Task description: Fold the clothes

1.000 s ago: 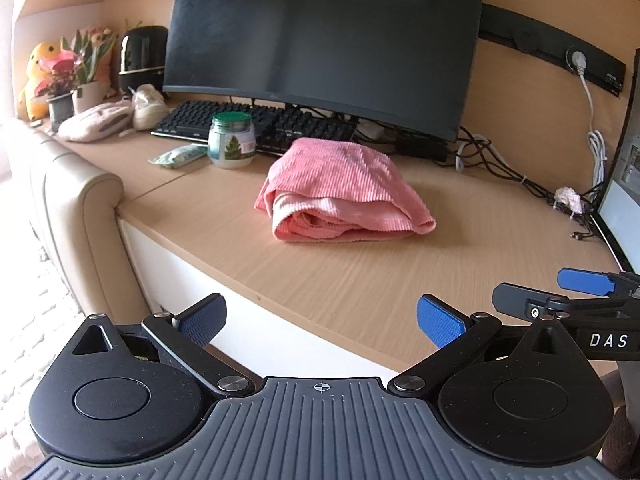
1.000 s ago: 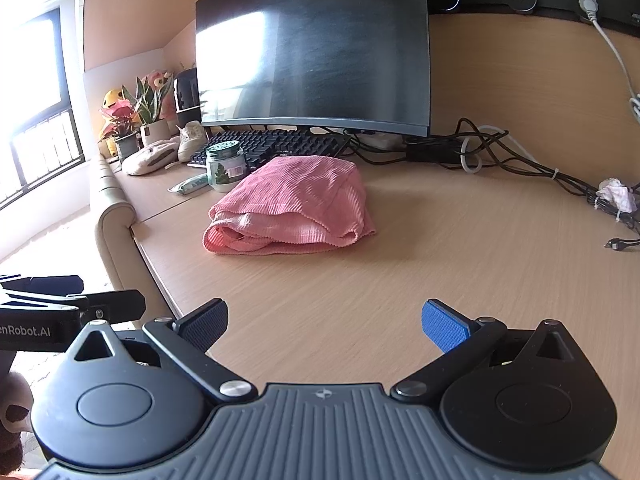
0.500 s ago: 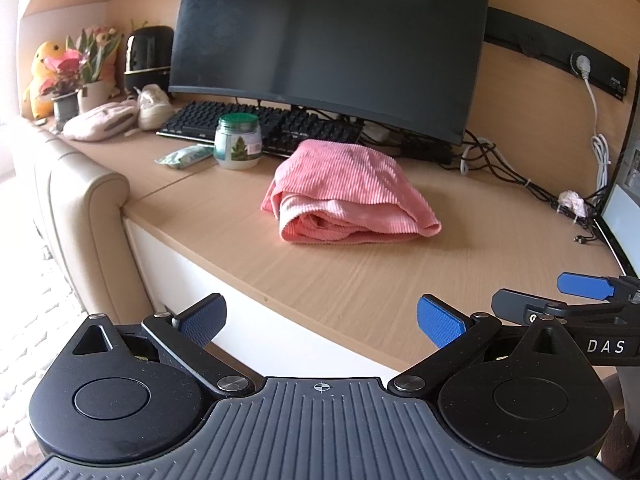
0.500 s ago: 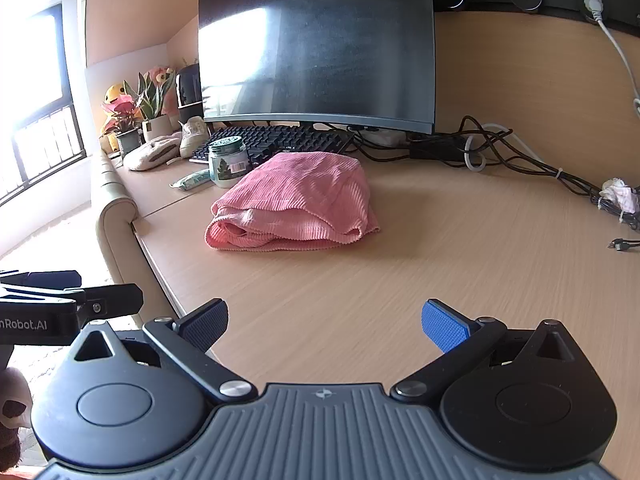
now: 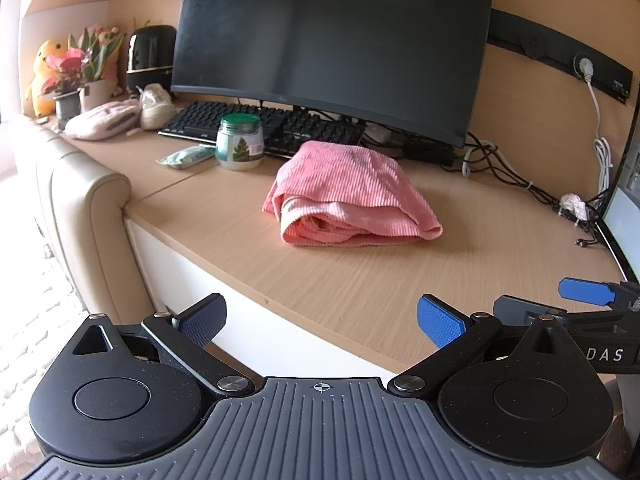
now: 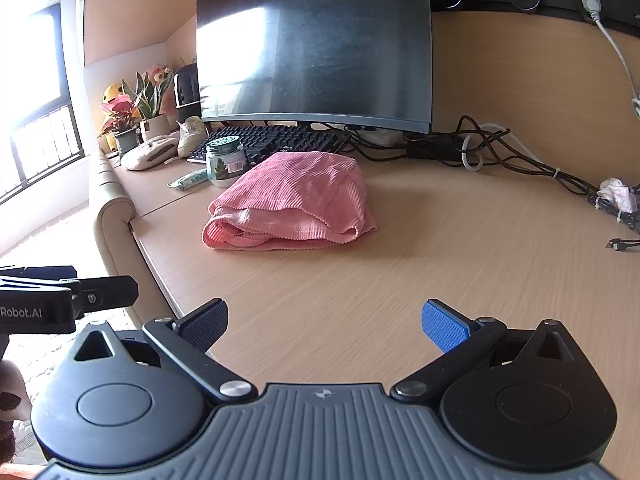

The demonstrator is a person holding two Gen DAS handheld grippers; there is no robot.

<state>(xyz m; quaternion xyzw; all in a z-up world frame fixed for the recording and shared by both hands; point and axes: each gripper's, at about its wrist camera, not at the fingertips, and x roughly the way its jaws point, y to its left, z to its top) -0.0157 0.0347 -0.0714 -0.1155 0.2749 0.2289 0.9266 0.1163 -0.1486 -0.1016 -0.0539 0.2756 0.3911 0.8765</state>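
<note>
Pink garment (image 5: 352,196) lies folded, apparently in layers, before the monitor (image 5: 332,44); left gripper (image 5: 320,316) and right gripper (image 6: 324,320) gape empty.

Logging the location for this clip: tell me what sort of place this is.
Likely a home desk or study corner: a curved monitor over a keyboard on a wooden desk, with potted plants.

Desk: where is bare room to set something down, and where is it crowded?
Bare wood on the desk spans from the pink garment to the front edge, and right of it up to the cables. Crowded: jar, keyboard and plants behind-left.
</note>
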